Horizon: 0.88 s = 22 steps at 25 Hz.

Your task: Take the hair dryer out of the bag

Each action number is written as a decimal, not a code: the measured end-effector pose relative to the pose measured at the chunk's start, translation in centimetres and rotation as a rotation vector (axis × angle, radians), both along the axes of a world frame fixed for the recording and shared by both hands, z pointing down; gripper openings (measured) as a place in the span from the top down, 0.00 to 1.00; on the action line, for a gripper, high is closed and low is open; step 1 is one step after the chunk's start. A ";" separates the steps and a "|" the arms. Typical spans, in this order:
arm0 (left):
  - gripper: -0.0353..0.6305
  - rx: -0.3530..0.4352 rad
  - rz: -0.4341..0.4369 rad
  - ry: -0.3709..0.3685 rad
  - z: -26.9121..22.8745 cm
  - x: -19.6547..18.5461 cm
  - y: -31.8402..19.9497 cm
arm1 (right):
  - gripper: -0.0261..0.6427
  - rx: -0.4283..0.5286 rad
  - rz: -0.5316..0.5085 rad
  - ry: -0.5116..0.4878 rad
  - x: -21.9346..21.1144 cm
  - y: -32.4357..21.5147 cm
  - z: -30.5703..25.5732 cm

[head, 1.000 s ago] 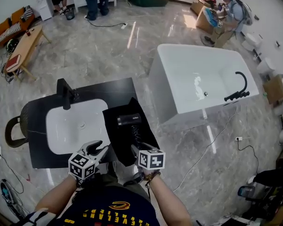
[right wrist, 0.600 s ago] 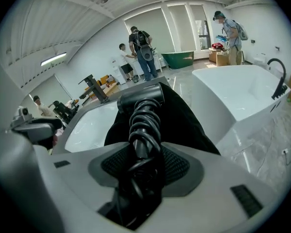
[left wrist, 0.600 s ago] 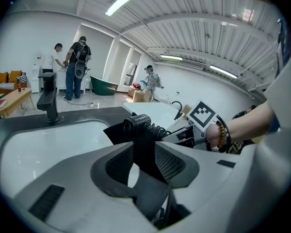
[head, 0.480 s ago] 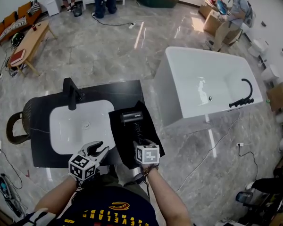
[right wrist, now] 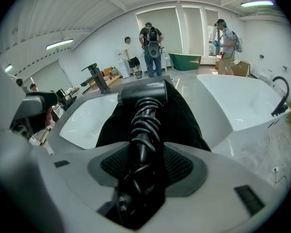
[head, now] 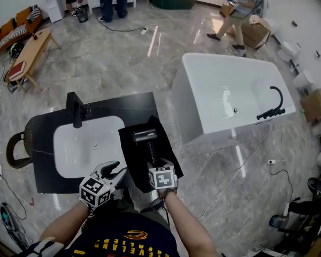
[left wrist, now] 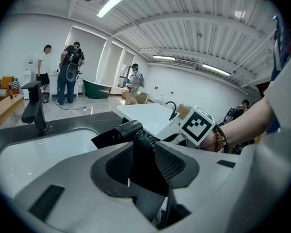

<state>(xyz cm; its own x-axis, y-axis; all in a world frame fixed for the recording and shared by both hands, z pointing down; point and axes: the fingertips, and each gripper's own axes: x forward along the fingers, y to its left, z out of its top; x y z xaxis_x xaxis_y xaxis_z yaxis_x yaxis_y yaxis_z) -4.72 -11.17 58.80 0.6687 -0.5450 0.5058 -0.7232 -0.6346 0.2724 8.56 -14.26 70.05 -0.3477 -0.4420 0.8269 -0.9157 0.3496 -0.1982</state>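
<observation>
Bathtub [head: 230, 95]: white, freestanding on the grey floor [head: 123, 52], just right of the counter.

Counter [head: 123, 103]: dark slab. Its near edge was cut off by the person's arms and both grippers.

Basin [head: 85, 146]: white, sunk into the counter's left part, with a black faucet [head: 75, 108] upright at its far rim.

Bag [head: 129, 154]: black, lying flat on the counter's right end, beside the basin. Black on black, so its mouth and folds could not be made out. Its near corner was hidden under the right gripper.

Hair dryer [head: 145, 136]: black, lying on top of the bag, barrel at the far end and handle pointing toward the person. The handle was wound in its own coiled cord [head: 153, 153], which covered most of it. The handle's end was out of sight inside the jaws.

Right gripper [right wrist: 144, 166]: jaws closed on the cord-wrapped handle of the hair dryer, the pads pressing the coils from both sides.

Left gripper [head: 113, 170]: jaws standing wide, gripping nothing, near the bag's left edge. In its own view only dark cloth showed beyond the gap. Whether the bag's edge reached between the pads could not be told
</observation>
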 end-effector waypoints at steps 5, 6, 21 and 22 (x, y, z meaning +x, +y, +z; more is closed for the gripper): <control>0.74 0.024 0.002 0.005 -1.1 0.7 -0.2 | 0.67 0.072 0.066 -0.072 1.8 0.6 -3.6; 0.74 0.031 0.001 0.008 -1.4 0.9 -0.3 | 0.67 0.095 0.081 -0.089 2.2 0.6 -4.6; 0.75 0.289 0.081 0.204 -16.5 7.9 0.1 | 0.67 0.548 0.167 -0.281 4.1 2.6 -24.5; 0.75 0.307 0.095 0.216 -17.7 8.5 0.5 | 0.67 0.567 0.165 -0.298 3.9 2.9 -25.8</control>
